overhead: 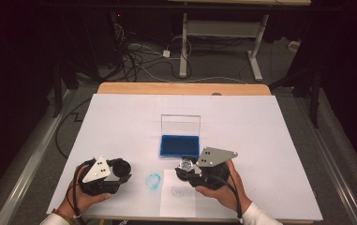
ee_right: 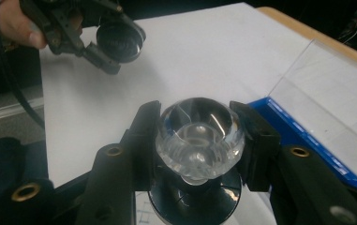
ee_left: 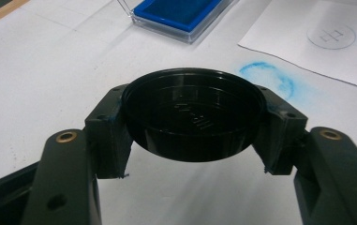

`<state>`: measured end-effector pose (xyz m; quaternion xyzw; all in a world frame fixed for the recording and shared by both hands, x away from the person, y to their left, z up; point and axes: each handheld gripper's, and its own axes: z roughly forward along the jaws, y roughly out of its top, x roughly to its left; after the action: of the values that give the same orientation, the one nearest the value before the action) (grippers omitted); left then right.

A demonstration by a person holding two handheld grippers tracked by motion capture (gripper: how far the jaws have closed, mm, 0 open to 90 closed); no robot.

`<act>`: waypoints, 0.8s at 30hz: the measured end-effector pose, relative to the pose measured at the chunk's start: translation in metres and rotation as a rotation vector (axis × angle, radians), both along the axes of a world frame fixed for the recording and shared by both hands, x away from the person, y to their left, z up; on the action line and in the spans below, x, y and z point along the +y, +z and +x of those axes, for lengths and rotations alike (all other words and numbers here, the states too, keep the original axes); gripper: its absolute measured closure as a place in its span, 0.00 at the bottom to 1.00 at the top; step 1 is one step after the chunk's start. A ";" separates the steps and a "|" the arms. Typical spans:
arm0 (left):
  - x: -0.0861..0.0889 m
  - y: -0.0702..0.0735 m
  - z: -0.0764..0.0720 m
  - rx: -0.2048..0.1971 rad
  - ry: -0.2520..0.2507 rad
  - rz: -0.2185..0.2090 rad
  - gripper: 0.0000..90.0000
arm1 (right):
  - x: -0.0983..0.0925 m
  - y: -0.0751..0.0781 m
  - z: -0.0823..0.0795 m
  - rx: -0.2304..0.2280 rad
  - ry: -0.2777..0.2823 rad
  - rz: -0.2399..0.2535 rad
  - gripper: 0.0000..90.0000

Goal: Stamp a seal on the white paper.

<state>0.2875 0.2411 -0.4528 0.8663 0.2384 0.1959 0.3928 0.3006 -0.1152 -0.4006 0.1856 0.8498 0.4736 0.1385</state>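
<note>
While left claw grips black cap above worktop, right claw grips stamp's clear knob beside blue ink pad.

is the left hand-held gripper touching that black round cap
Touching. In the left gripper view both pads of the left hand-held gripper press against opposite sides of the black round cap, with no gap on either side, holding it above the table.

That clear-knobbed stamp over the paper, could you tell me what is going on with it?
A person is stamping at a white table. The right gripper clamps the stamp's clear faceted knob above the white paper sheet, beside the open blue ink pad. The left gripper holds the round black cap aside.
</note>
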 end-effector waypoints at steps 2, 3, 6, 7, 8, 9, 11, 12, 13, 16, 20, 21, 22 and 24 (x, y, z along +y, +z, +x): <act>-0.001 0.000 -0.001 0.000 -0.002 0.004 0.40 | 0.002 -0.004 -0.001 0.010 0.002 -0.001 0.63; -0.001 0.000 -0.001 0.000 -0.002 0.004 0.40 | 0.003 -0.006 -0.002 0.014 0.005 -0.004 0.63; -0.002 0.001 -0.002 -0.004 -0.003 0.007 0.40 | 0.007 -0.011 -0.006 0.018 0.019 -0.015 0.63; -0.002 0.001 -0.003 -0.004 -0.004 0.009 0.40 | 0.008 -0.013 -0.007 0.019 0.023 -0.014 0.63; -0.002 0.001 -0.003 -0.005 -0.003 0.009 0.40 | 0.009 -0.016 -0.009 0.019 0.031 -0.016 0.63; -0.003 0.001 -0.003 -0.005 -0.003 0.008 0.40 | 0.011 -0.019 -0.010 0.024 0.038 -0.020 0.63; -0.004 0.001 -0.003 -0.007 -0.006 0.010 0.40 | 0.015 -0.025 -0.013 0.027 0.052 -0.039 0.63; -0.004 0.001 -0.003 -0.007 -0.006 0.009 0.40 | 0.017 -0.028 -0.014 0.030 0.056 -0.044 0.63; -0.004 0.001 -0.003 -0.006 -0.007 0.010 0.40 | 0.019 -0.031 -0.015 0.038 0.060 -0.053 0.63; -0.004 0.001 -0.003 -0.005 -0.008 0.013 0.40 | 0.022 -0.038 -0.015 0.046 0.057 -0.078 0.63; -0.003 0.001 -0.003 -0.007 -0.005 0.009 0.40 | 0.023 -0.043 -0.014 0.064 0.050 -0.079 0.63; -0.003 0.001 -0.003 -0.007 -0.005 0.009 0.40 | 0.023 -0.044 -0.014 0.062 0.050 -0.082 0.63; -0.003 0.001 -0.003 -0.008 -0.006 0.010 0.40 | 0.023 -0.045 -0.014 0.064 0.049 -0.082 0.63; -0.003 0.001 -0.003 -0.008 -0.006 0.011 0.40 | 0.023 -0.045 -0.013 0.068 0.045 -0.081 0.63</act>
<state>0.2843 0.2385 -0.4516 0.8685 0.2331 0.1994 0.3894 0.2872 -0.0927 -0.4456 0.1765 0.8764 0.4352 0.1063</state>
